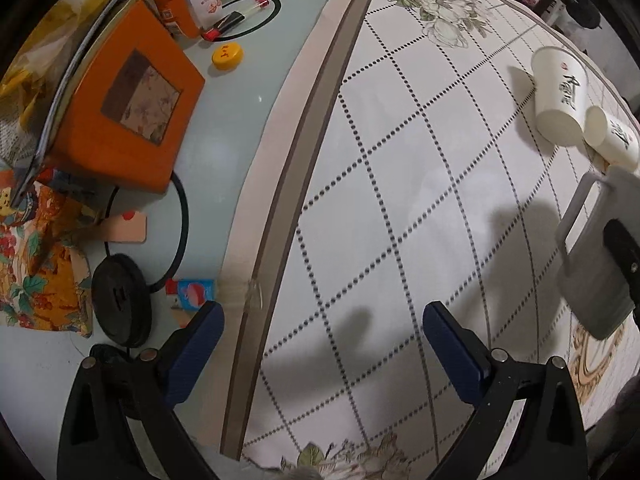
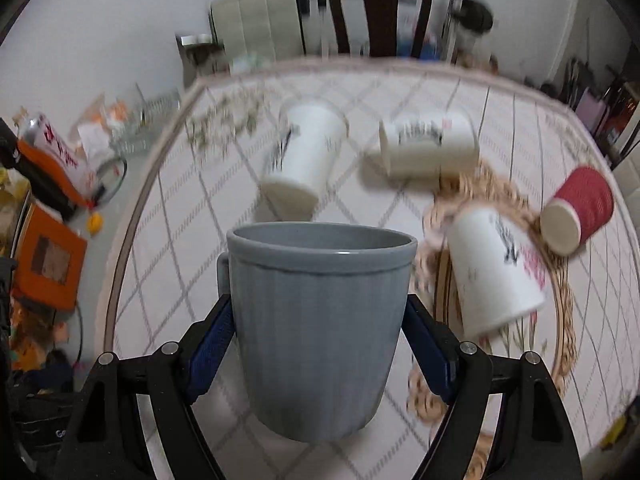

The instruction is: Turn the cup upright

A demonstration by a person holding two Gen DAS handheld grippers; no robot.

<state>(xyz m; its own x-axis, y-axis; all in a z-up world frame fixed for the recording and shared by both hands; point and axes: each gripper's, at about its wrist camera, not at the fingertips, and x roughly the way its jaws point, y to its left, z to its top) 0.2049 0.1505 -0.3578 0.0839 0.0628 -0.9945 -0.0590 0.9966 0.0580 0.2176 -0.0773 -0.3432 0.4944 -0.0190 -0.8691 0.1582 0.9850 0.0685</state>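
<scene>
The right gripper (image 2: 318, 350) is pinching the ribbed grey plastic mug (image 2: 320, 328) between its fingers, rim up and off the patterned tablecloth (image 2: 192, 240); lowering it level looks next. The left gripper (image 1: 324, 352) is hovering spread, empty.

Desk (image 2: 192, 280) under patterned cloth (image 1: 400, 200): three white cups (image 2: 304, 156) and red cup (image 2: 580, 208) tipped over, upper right.
</scene>
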